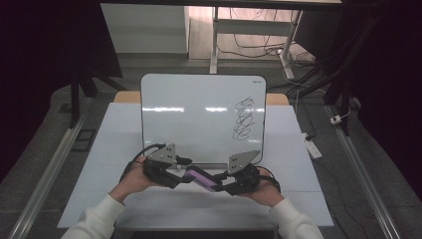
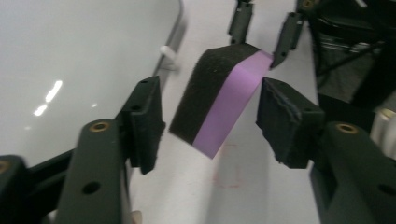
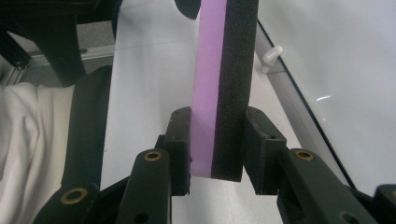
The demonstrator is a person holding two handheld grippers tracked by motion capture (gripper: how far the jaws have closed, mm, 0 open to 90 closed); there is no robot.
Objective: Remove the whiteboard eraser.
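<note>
A whiteboard eraser [image 1: 201,178], purple on one side and black felt on the other, hangs above the table's front between both grippers. My right gripper [image 3: 217,144] is shut on one end of the eraser [image 3: 224,84], its pads pressing the purple and the black faces. In the high view this right gripper [image 1: 219,181] sits just right of centre. My left gripper [image 2: 210,121] stands open around the other end of the eraser [image 2: 219,100], with a gap at each pad. The left gripper [image 1: 186,175] points right toward it.
A whiteboard [image 1: 199,114] lies flat on the pale table [image 1: 124,149] beyond the grippers, with a black scribble [image 1: 244,118] on its right part. Its near edge runs just behind both hands. Cables and desk legs stand on the floor at the back.
</note>
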